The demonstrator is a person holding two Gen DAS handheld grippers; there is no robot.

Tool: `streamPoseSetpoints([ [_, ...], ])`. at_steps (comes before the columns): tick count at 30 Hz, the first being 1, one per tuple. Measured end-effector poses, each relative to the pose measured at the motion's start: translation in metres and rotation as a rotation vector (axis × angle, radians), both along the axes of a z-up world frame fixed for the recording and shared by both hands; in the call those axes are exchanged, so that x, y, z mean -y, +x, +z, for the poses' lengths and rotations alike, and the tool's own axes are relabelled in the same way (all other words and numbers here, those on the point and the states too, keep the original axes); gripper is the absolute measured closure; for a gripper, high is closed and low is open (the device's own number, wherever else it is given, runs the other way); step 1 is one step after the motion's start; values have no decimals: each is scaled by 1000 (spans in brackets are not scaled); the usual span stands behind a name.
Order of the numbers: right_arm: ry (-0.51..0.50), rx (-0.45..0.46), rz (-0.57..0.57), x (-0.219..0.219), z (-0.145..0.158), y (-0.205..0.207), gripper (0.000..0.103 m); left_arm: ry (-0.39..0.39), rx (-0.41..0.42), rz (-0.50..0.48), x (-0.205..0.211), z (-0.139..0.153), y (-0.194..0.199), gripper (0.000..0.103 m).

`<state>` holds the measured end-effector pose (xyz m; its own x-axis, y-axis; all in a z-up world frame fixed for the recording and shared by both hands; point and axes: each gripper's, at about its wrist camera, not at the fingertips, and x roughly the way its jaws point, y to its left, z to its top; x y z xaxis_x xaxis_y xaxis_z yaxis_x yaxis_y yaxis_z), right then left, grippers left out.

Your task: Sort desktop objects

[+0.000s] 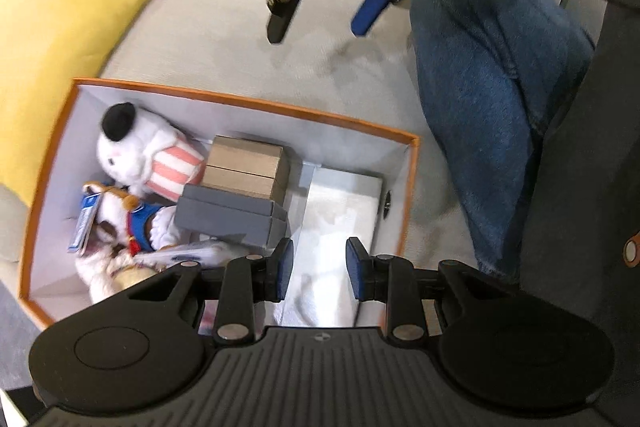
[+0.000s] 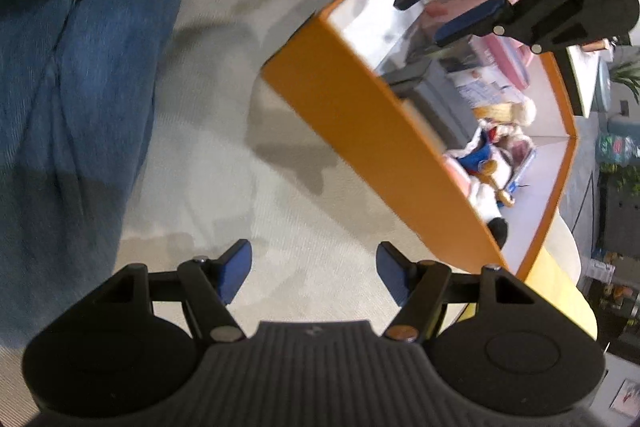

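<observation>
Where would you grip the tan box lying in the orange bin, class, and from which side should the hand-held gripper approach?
Grip the tan box across its two long side faces, coming straight down from above. It lies flat on top of the grey box, so its top is exposed, while the white plush dog crowds one end. The bin's walls probably rule out a sideways approach.

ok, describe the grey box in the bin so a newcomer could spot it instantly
Find the orange-rimmed bin on the beige sofa, by the yellow cushion. Near its middle two small boxes are stacked, right of the plush toys. The grey box is the lower one, slate-coloured with a lid, under the tan cardboard box.
</observation>
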<state>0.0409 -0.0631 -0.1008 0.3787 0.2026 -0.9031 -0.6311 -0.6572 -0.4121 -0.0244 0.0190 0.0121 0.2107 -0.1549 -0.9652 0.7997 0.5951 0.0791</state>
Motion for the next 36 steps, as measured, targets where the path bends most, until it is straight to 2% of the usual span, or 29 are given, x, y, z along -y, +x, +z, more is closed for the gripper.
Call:
streamPoseSetpoints([
  [10, 65, 28, -12, -28, 40, -36, 33, 49, 140, 72, 3, 40, -48, 70],
  [18, 138, 37, -84, -48, 62, -69, 33, 54, 275, 225, -1, 63, -86, 70],
  [24, 256, 53, -267, -65, 66, -85, 32, 5, 349, 411, -11, 63, -101, 70],
  [26, 311, 62, -321, -68, 67, -89, 27, -15, 368, 474, -14, 63, -106, 70],
  [28, 373, 70, -392, -71, 64, -93, 16, -37, 383, 562, -19, 59, -108, 69],
  [30, 428, 79, -481, -75, 60, -95, 12, -56, 408, 638, -22, 57, -110, 68],
  [33, 510, 60, -605, -78, 56, -95, 12, -105, 454, 748, -27, 51, -117, 60],
  [34, 556, 46, -654, -78, 56, -95, 12, -121, 475, 774, -27, 49, -121, 50],
  [36, 645, 9, -747, -76, 56, -93, 12, -161, 528, 822, -27, 44, -126, 47],
])
